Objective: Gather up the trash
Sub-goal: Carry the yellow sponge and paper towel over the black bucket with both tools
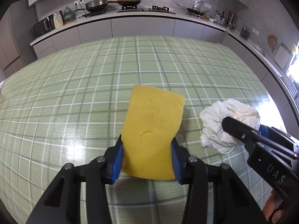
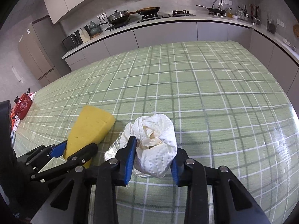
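Note:
My left gripper [image 1: 147, 145] is shut on a yellow sponge [image 1: 152, 128] and holds it just above the green checked table [image 1: 93, 85]. My right gripper [image 2: 153, 149] is shut on a crumpled white paper towel [image 2: 157, 145] that rests at the table surface. In the left wrist view the towel [image 1: 218, 123] lies to the right of the sponge with the right gripper [image 1: 243, 132] on it. In the right wrist view the sponge [image 2: 89, 128] and the left gripper [image 2: 74, 149] are close to the left of the towel.
A red patterned pot [image 2: 23, 104] stands at the table's far left edge. Beyond the table runs a kitchen counter [image 1: 130, 15] with pans, a stove, a microwave and bottles. The table's right edge [image 2: 291, 104] is near the right gripper.

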The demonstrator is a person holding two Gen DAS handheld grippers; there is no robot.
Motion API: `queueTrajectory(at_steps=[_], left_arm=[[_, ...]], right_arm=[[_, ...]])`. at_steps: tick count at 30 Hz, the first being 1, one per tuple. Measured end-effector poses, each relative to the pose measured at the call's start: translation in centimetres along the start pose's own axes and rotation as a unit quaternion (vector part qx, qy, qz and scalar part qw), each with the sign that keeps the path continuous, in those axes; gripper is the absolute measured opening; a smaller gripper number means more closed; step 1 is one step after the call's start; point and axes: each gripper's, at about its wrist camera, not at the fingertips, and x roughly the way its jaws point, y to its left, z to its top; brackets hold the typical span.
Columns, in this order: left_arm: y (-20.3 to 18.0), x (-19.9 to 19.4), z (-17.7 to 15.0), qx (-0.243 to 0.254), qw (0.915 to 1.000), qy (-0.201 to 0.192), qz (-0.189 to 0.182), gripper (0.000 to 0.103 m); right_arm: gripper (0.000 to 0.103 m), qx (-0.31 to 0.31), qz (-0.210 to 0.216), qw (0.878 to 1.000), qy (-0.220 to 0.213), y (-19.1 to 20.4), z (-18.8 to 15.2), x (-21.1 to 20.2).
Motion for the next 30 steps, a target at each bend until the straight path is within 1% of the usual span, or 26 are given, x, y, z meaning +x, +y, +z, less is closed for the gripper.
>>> queueTrajectory(at_steps=[6,7,8,12,15,17,23,26,30], left_arm=[[-0.3,-2.0,0.5,-0.002,0.9997,-0.023,-0.009,0.044],[-0.5,-2.4,0.5,-0.002,0.9996,-0.025,-0.012,0.044],[-0.6,-2.7,0.5,-0.001,0.9995,-0.027,-0.015,0.044],[-1.2,-3.7,0.2,-0.004,0.9992,-0.034,-0.018,0.044],[-1.5,-4.3,-0.5,-0.013,0.9992,-0.034,-0.019,0.043],[-2.1,-4.8,-1.0,-0.013,0.9991,-0.036,-0.018,0.043],[-6.0,-6.5,-2.0,0.001,0.9987,-0.046,-0.02,0.043],[-8.8,-7.5,-2.8,-0.002,0.9984,-0.056,-0.012,0.043],[-12.9,-8.7,-4.3,-0.02,0.9977,-0.064,0.002,0.043]], right_arm=[[0.032,0.007,0.002,1.0,-0.009,-0.4,-0.2,-1.5],[0.024,0.008,0.002,1.0,-0.013,-0.5,-0.3,-2.0],[0.021,0.008,0.002,1.0,-0.015,-0.7,-0.4,-2.5],[0.021,0.012,0.001,1.0,-0.022,-1.6,-1.2,-4.2],[0.021,0.011,0.002,1.0,-0.017,-2.5,-2.0,-4.8],[0.021,0.017,0.006,1.0,-0.023,-3.4,-2.5,-5.5],[0.02,0.033,0.008,0.998,-0.051,-6.9,-3.6,-9.7],[0.02,0.033,0.015,0.998,-0.06,-9.3,-4.3,-12.0],[0.02,0.023,0.037,0.997,-0.062,-13.2,-5.6,-14.9]])
